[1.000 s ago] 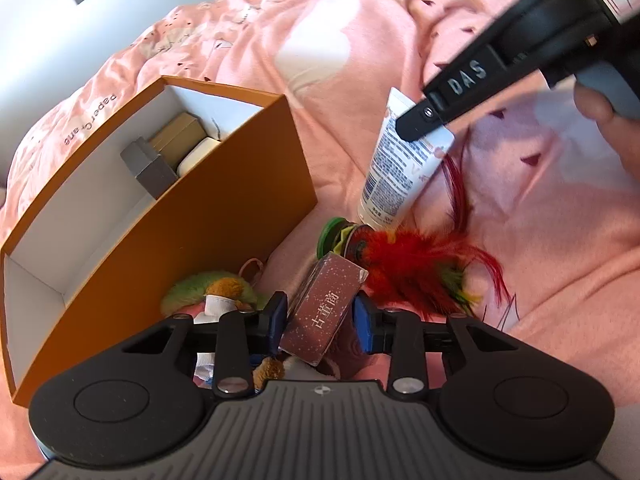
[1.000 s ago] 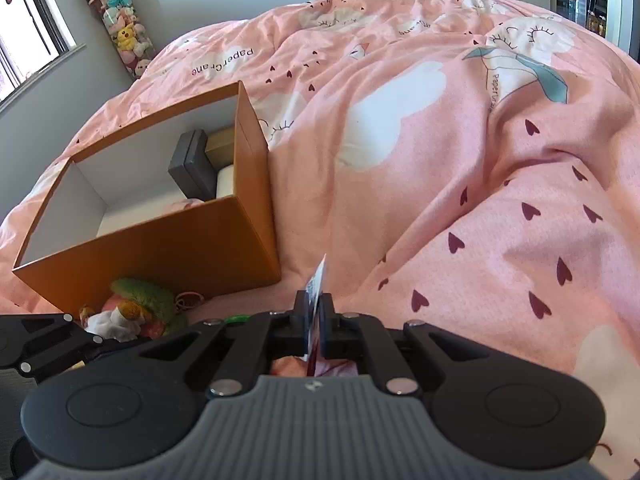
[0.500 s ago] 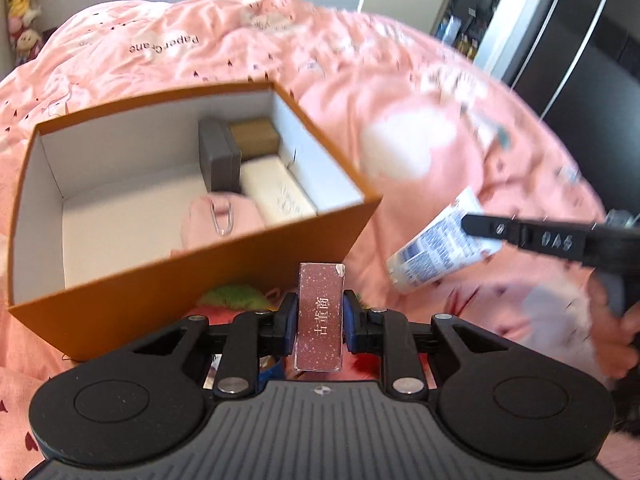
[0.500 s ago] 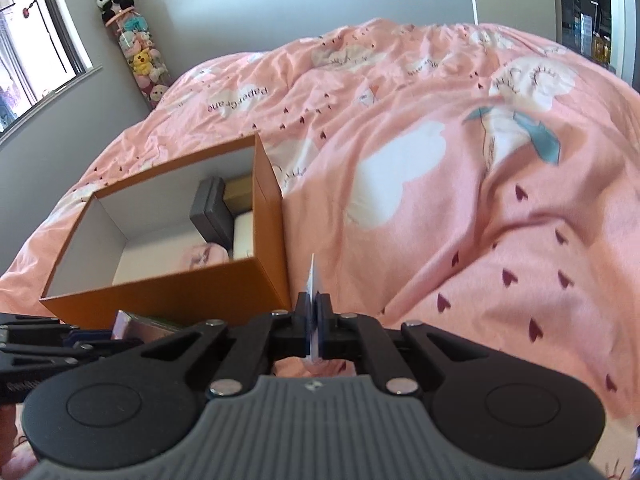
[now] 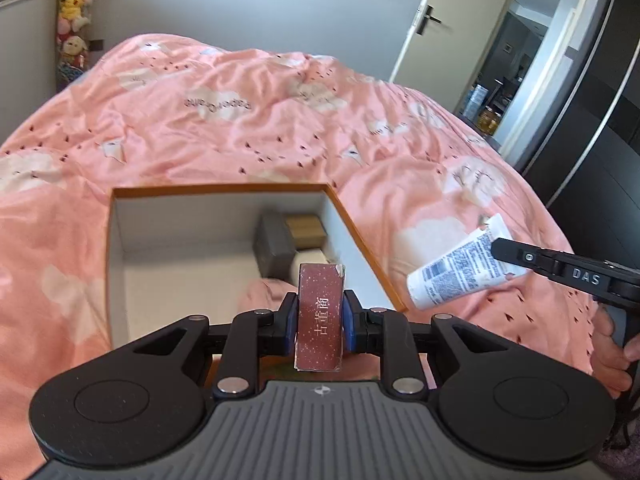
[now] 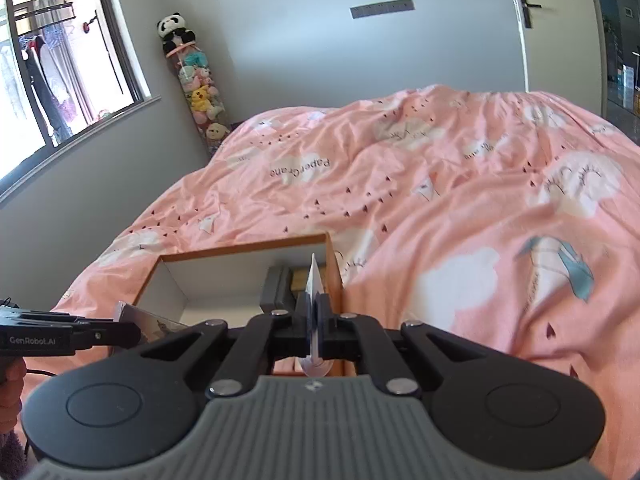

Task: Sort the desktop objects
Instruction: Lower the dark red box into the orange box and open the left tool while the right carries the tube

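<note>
While both jaws grip, I plan the drop:
Left gripper point(image 5: 320, 320): clamps red box point(image 5: 319, 316); lower into orange box point(image 5: 362, 240).
Right gripper point(image 6: 315, 316): pinches white tube point(image 5: 460, 272); release above bare floor.

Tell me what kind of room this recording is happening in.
Most likely a home bedroom. The work surface is a bed covered by a pink duvet printed with clouds, a tall tube of plush toys stands in the corner by the window, and a door opens to another room.
</note>
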A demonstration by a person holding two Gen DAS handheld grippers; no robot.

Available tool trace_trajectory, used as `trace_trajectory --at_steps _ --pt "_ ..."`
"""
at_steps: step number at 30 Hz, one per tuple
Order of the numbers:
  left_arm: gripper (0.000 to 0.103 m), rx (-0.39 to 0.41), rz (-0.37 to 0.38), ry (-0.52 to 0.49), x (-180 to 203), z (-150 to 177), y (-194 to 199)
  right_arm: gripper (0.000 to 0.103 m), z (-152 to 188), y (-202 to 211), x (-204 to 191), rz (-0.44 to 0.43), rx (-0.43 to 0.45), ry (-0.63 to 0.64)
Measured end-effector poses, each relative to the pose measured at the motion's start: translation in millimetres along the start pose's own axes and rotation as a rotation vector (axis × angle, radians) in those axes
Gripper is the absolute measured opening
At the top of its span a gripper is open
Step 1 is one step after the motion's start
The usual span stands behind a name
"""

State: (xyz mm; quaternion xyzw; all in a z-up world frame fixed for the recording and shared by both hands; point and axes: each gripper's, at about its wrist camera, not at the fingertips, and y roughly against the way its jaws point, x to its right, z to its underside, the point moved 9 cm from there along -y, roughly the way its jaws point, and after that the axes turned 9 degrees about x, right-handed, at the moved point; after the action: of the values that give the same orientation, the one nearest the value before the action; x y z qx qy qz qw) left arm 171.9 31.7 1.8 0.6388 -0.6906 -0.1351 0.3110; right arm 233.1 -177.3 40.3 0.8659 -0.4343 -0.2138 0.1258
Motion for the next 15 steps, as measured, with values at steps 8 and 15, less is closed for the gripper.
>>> trace_trajectory --at_steps 8,15 --pt "0.026 -0.007 -0.051 0.039 -28.6 -21.6 -32.6 0.002 -6.0 -50.9 -15.5 -0.034 -0.03 0.015" --pt "0.026 -0.091 -0.124 0.084 -62.0 -19.3 -88.7 0.002 -2.0 -101.9 -28.9 -0.051 -0.074 0.052"
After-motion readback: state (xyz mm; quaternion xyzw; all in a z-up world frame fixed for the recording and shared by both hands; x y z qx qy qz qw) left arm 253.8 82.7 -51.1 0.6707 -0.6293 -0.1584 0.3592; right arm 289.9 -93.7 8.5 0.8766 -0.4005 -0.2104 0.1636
